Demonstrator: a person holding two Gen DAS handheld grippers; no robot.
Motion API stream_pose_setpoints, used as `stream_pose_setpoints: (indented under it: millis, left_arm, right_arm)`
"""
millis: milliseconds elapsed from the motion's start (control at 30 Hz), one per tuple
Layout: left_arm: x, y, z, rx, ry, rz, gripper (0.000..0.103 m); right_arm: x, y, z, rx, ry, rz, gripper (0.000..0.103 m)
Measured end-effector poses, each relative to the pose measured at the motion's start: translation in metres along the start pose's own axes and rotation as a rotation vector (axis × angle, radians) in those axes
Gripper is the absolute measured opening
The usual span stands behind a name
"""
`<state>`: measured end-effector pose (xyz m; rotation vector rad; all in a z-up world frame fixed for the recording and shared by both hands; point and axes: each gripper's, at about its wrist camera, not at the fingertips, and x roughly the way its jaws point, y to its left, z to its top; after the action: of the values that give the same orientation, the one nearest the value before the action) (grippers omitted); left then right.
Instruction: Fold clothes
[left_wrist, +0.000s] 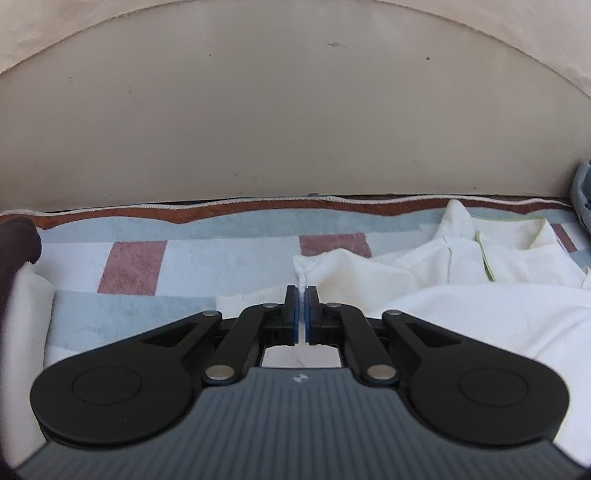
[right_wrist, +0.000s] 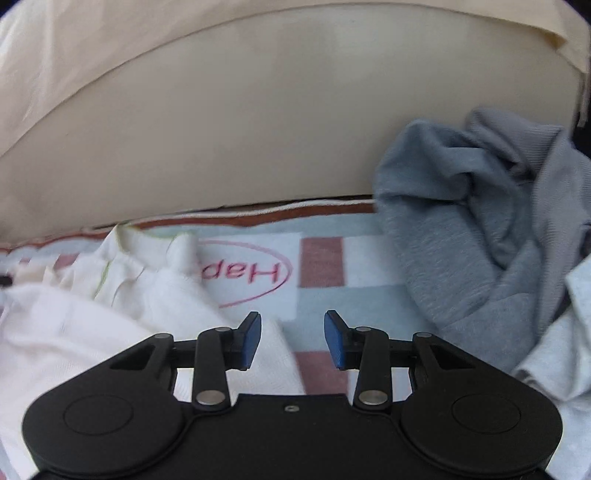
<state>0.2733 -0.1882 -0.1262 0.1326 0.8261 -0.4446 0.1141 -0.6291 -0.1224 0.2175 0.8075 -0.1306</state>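
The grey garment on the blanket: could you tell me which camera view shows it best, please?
The right wrist view: the grey garment lies crumpled across its right side, folds plain, beside the checked blanket. The left wrist view catches only a sliver at its right edge.

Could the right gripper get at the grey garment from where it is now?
Probably yes: the right gripper is open and empty, and the grey garment lies uncovered on the blanket, nothing between them.
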Motion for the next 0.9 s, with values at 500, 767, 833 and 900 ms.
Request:
stream_pose_setpoints:
  millis: [500, 767, 833, 900]
  left_arm:
    - [0.004, -0.003, -0.002, -0.008, 0.019, -0.027, 0.002]
    - [-0.002, 0.008, 0.004, -0.053, -0.031, -0.028, 0.002]
    - [0.003, 0.008, 0.011, -0.043, -0.044, -0.003, 0.002]
    - [0.005, 0.009, 0.016, -0.045, -0.078, 0.012, 0.002]
  right_arm:
    - [0.057, 0.019, -0.014, -0.156, 0.067, 0.067, 0.004]
    - [0.022, -0.025, -0.014, 0.183, -0.166, 0.084, 0.002]
    - [0.022, -0.033, -0.01, 0.229, -0.171, 0.066, 0.002]
    - [0.024, -0.037, -0.008, 0.242, -0.173, 0.043, 0.002]
